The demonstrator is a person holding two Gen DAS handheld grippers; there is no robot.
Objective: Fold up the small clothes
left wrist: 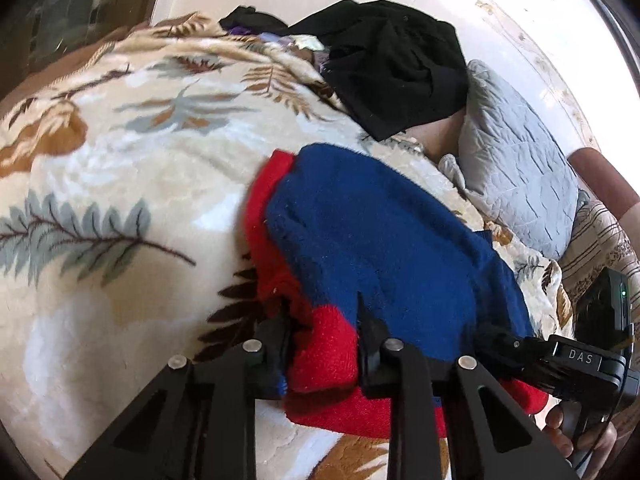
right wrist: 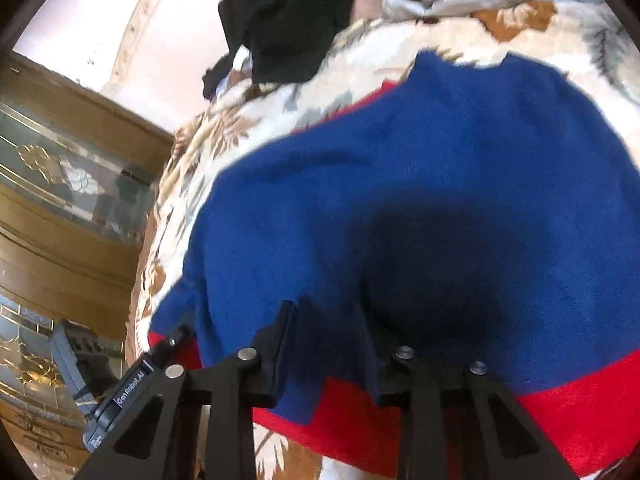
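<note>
Both tongs are clamped on the near hem of the fleece (left wrist: 372, 232), a blue and red garment lying on the bed (left wrist: 120, 184): the left tongs (left wrist: 322, 332) pinch a red bunch, the right tongs (right wrist: 328, 344) grip blue cloth over red. To fold it well, I'd lift both corners together, keep the hem taut between them, and carry it evenly toward the far edge, short of the black clothes (left wrist: 396, 64) and the pillow (left wrist: 516, 168).

Blue-and-red fleece garment (left wrist: 380, 232), leaf-patterned blanket (left wrist: 120, 184)
</note>
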